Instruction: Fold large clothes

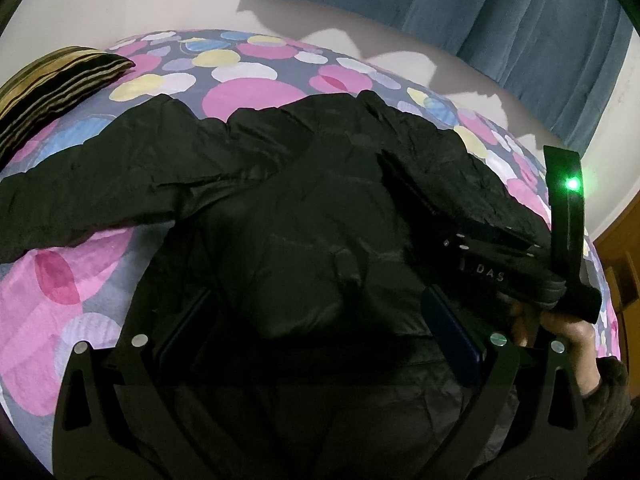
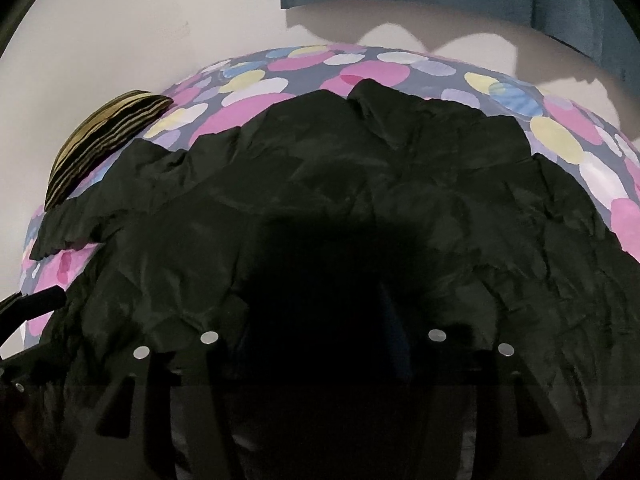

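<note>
A large black jacket (image 1: 280, 208) lies spread and crumpled on a bed; it fills most of the right wrist view too (image 2: 360, 184). One sleeve (image 1: 80, 200) stretches off to the left. My left gripper (image 1: 316, 320) hovers low over the jacket's body, open wide, its blue-padded fingers (image 1: 452, 332) on either side of the fabric. My right gripper (image 2: 324, 320) is over the jacket's right part; its jaws stand partly apart in deep shadow and I see nothing pinched between them. In the left wrist view a hand (image 1: 576, 332) holds the right tool's handle (image 1: 560, 296).
The bedsheet (image 1: 60, 280) has pink, blue and yellow circles. A striped pillow (image 1: 52, 92) lies at the bed's far left corner (image 2: 100, 144). A pale wall and a blue curtain (image 1: 500, 20) stand behind the bed. Wooden furniture (image 1: 624, 248) is at the right.
</note>
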`<state>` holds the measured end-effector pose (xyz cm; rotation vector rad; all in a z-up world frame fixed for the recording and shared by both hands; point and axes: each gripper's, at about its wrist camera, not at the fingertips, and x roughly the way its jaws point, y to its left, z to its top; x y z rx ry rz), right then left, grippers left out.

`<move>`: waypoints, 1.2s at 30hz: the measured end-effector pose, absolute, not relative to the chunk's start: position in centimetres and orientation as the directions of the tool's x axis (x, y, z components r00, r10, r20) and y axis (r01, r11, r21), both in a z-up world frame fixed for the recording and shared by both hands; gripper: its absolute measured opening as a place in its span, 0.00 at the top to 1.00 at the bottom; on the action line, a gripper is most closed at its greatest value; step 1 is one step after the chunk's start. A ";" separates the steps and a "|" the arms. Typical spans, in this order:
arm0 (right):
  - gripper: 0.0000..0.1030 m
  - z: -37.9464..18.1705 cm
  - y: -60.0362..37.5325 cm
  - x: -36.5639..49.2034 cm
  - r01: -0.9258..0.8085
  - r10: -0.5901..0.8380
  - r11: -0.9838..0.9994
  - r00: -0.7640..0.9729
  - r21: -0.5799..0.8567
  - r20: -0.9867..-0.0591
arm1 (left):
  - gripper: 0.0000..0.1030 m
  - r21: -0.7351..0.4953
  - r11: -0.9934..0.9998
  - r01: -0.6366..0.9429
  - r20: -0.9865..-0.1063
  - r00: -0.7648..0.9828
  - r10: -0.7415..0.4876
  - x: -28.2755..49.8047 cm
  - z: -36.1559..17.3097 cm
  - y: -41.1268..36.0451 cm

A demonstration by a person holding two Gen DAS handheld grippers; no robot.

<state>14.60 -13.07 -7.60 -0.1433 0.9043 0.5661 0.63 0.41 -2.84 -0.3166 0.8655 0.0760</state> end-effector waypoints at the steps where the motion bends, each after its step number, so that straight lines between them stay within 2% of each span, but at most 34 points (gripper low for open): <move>1: 0.46 -7.7 -13.0 14.6 -0.522 0.404 0.845 0.481 0.116 -0.778 | 0.02 -0.243 0.951 -0.194 -0.759 0.649 -0.061 0.6 -2.8 0.4; 15: 0.36 -9.3 -12.2 15.0 -0.526 0.385 0.843 0.446 0.112 -0.808 | 0.02 -0.250 0.948 -0.198 -0.768 0.637 -0.069 0.8 -3.3 0.8; 21: 0.36 -8.7 -12.3 14.5 -0.531 0.387 0.841 0.457 0.103 -0.801 | 0.02 -0.250 0.948 -0.198 -0.769 0.636 -0.070 0.9 -3.4 0.8; 24: 0.35 -7.8 -13.3 14.2 -0.519 0.424 0.840 0.446 0.159 -0.788 | 0.02 -0.248 0.948 -0.200 -0.764 0.642 -0.064 0.7 -3.2 0.9; 32: 0.35 -3.8 -22.3 13.4 -0.398 0.467 0.872 0.500 0.285 -0.729 | 0.02 -0.246 0.947 -0.207 -0.754 0.655 -0.052 -0.2 -2.5 1.4; 36: 0.35 -2.7 -30.0 13.3 -0.263 0.390 0.921 0.575 0.289 -0.719 | 0.02 -0.241 0.946 -0.218 -0.753 0.657 -0.040 -0.2 -2.4 1.8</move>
